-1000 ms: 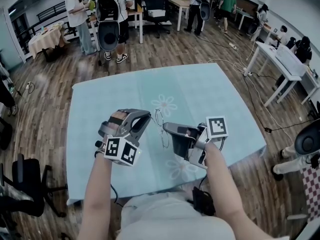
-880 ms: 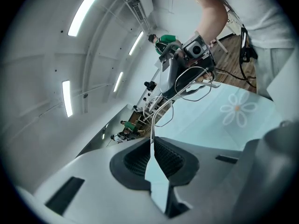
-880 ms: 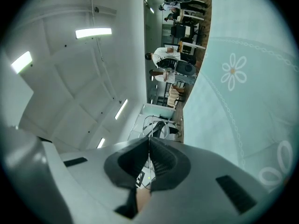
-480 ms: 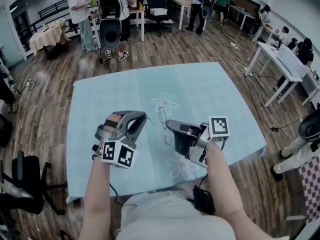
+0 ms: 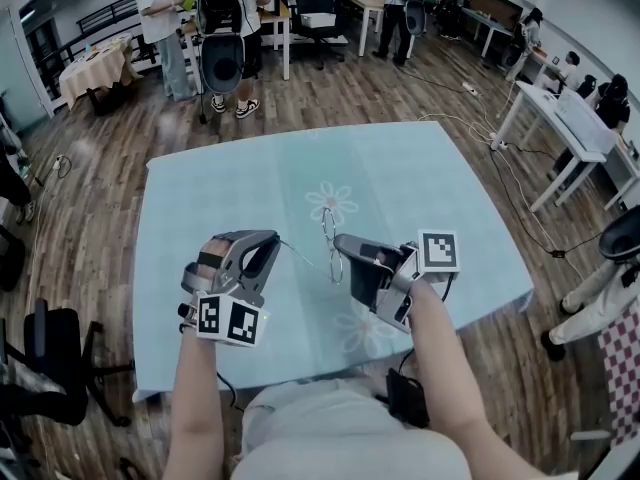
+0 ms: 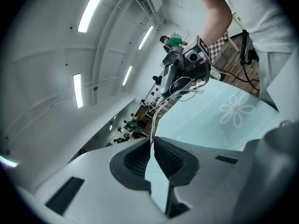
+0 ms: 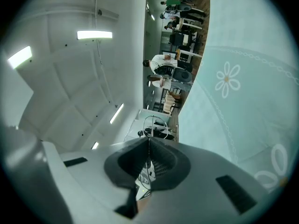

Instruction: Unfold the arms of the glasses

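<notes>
Pale blue flowered cloth [image 5: 220, 198] covered the table above a wood-plank floor [image 5: 90, 238]; left gripper [image 5: 274, 241] and right gripper [image 5: 341, 244] both pinched the wire glasses [image 5: 335, 266].

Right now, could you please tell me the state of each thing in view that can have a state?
glasses: held in the air above the tablecloth, between both grippers.
glasses arm: swung out sideways toward the left gripper; whether it is fully open, cannot tell.
left gripper: shut on the end of the glasses arm.
right gripper: shut on the glasses.
tablecloth: spread flat.
</notes>
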